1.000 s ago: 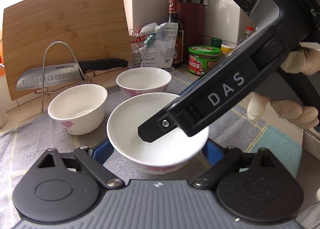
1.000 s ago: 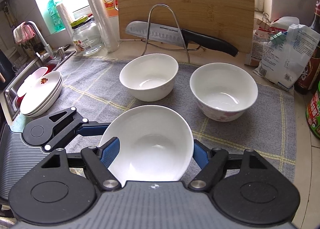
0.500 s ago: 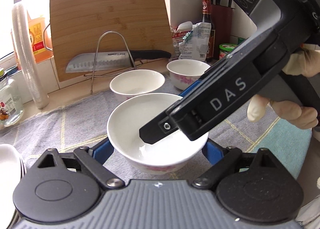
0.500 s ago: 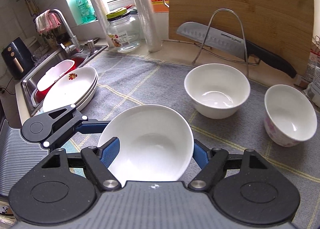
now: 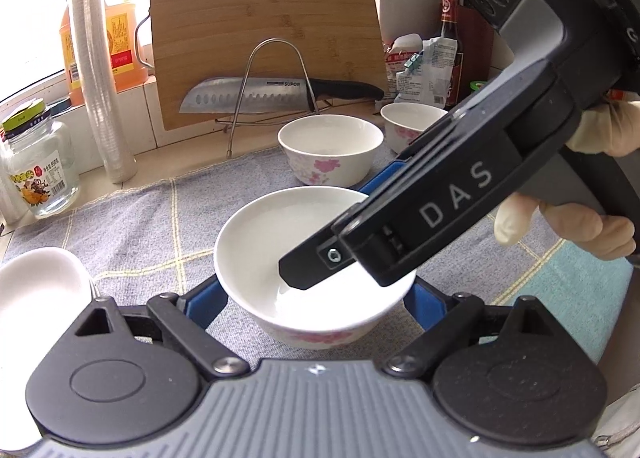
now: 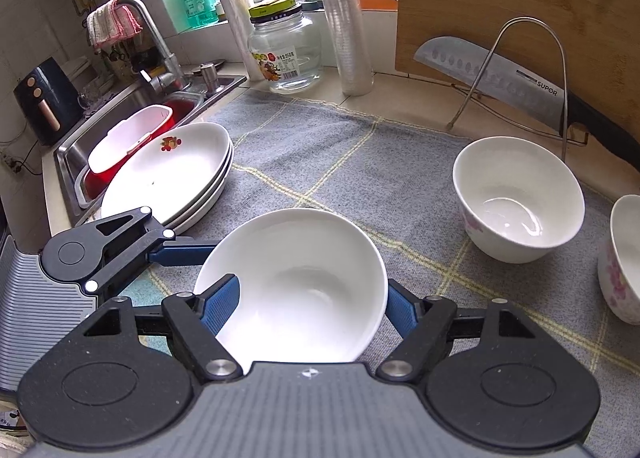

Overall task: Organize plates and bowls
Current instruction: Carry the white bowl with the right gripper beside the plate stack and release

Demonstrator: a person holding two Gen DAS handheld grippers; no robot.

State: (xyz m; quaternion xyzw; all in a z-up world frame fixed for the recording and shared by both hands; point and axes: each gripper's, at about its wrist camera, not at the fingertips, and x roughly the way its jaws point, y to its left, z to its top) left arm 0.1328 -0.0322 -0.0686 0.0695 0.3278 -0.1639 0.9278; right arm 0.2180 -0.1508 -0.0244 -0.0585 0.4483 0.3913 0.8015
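Note:
A white bowl with pink flowers on its outside hangs just above the grey checked cloth, gripped by both hands' tools. My left gripper is shut on it, a blue pad on each side. My right gripper is shut on the same bowl; in the left wrist view it reaches in from the right, with one black fingertip inside the rim. Two more flowered bowls stand on the cloth to the right. A stack of white plates sits at the cloth's left edge.
Behind the bowls, a knife lies in a wire rack against a bamboo board. A glass jar and a tall sleeve of plastic cups stand at the back. The sink with a red basin lies left of the plates.
Both grippers have carried the bowl leftward along the counter. The two standing bowls have slid right in view, and the plate stack and sink have come closer.

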